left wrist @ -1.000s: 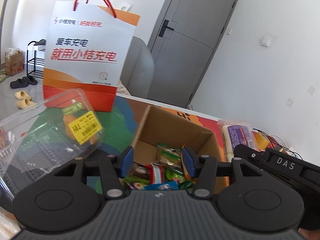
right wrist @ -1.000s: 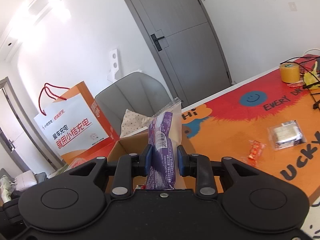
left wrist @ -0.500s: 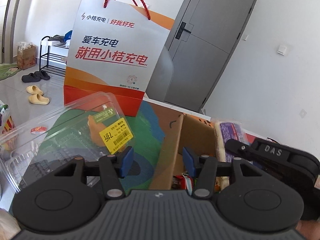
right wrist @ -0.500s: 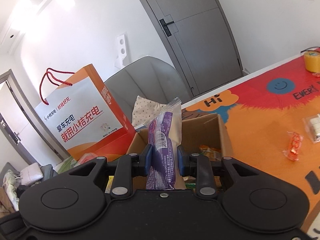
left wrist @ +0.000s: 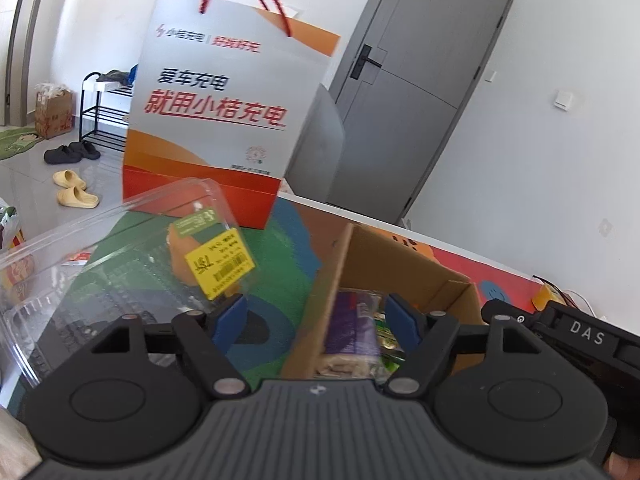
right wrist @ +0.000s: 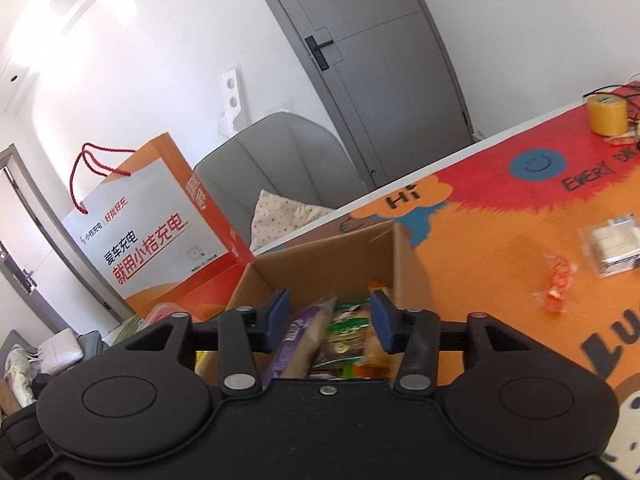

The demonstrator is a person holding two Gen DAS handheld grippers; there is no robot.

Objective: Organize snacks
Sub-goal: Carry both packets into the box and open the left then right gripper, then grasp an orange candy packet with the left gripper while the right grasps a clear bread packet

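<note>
An open cardboard box (right wrist: 340, 256) holds several snack packs; it also shows in the left wrist view (left wrist: 404, 264). A purple snack pack (right wrist: 298, 336) lies in the box among green and orange packs, also seen in the left wrist view (left wrist: 352, 328). My right gripper (right wrist: 328, 316) is open and empty, just above the box. My left gripper (left wrist: 316, 316) is open and empty over the box's left wall. A clear plastic clamshell (left wrist: 120, 264) with a yellow label lies to its left. The right gripper's body (left wrist: 576, 336) shows at the right.
A tall white and orange paper bag (left wrist: 224, 120) stands behind the box, also in the right wrist view (right wrist: 160, 232). On the orange mat lie a small orange snack (right wrist: 558, 280), a clear packet (right wrist: 612, 244) and a tape roll (right wrist: 606, 114). A grey chair (right wrist: 280, 160) stands behind.
My right gripper has opened and let go of the purple pack, which now lies in the box. The left gripper has shifted a little, still open.
</note>
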